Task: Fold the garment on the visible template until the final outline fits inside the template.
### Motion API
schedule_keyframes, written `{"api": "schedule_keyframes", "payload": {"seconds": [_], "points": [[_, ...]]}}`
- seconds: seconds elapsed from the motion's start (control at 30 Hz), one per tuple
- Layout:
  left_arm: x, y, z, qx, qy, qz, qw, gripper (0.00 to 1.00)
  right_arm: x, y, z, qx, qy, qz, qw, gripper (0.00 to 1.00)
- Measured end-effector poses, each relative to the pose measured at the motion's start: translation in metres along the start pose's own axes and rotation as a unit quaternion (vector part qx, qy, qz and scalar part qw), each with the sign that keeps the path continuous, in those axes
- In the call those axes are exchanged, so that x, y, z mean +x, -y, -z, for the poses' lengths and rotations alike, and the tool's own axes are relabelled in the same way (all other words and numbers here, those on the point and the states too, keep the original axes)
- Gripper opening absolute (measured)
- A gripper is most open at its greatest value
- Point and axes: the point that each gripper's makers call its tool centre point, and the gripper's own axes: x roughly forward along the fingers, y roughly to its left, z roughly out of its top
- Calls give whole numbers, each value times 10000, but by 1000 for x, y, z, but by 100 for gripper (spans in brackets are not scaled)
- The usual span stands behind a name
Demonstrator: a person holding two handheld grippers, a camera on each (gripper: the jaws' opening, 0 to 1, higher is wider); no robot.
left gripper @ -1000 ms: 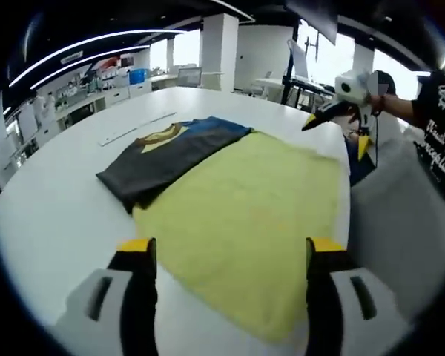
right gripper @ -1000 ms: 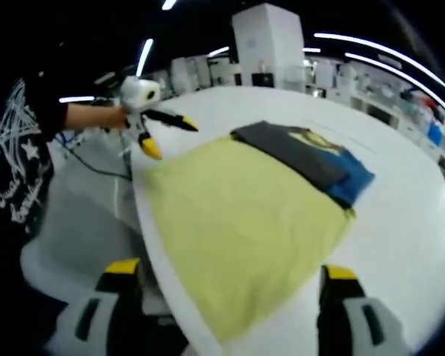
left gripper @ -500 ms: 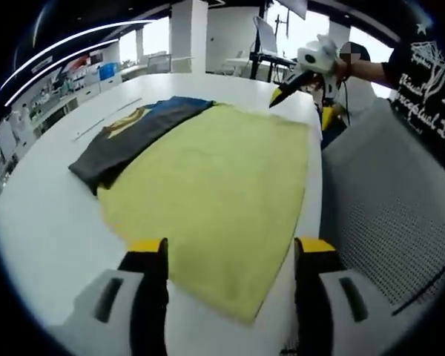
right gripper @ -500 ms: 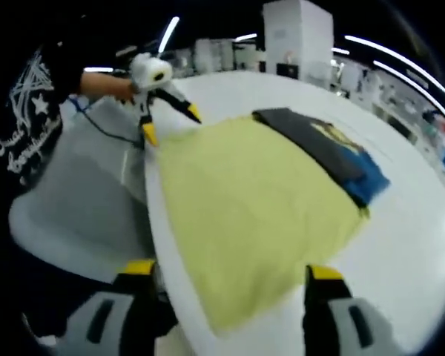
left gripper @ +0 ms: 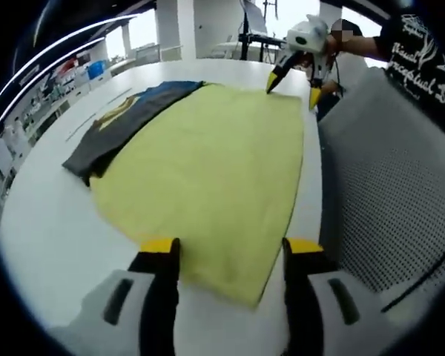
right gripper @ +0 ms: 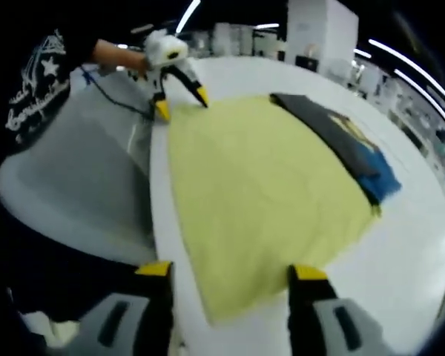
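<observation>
While both of your grippers stand open and empty, one yellow template (left gripper: 208, 156) lies flat on the white table (left gripper: 44, 237).

Your left gripper (left gripper: 231, 248) straddles the template's near corner, jaws wide apart; your right gripper (right gripper: 228, 272) does the same at the opposite corner. One folded dark garment (left gripper: 119, 126) with a blue edge rests along the template's far side, partly overlapping it; its printed front is too small to read. One grey mesh chair (left gripper: 386, 170) beside the table is cut off.
</observation>
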Motion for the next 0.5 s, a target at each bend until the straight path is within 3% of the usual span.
{"api": "schedule_keyframes", "payload": {"seconds": [0.23, 0.5], "points": [[-1, 4, 1, 204, -96, 121, 9997, 52, 1, 5, 2, -116, -85, 36, 9999, 55], [-2, -1, 1, 157, -109, 85, 9998, 46, 0, 13, 2, -43, -5, 111, 9999, 45]]}}
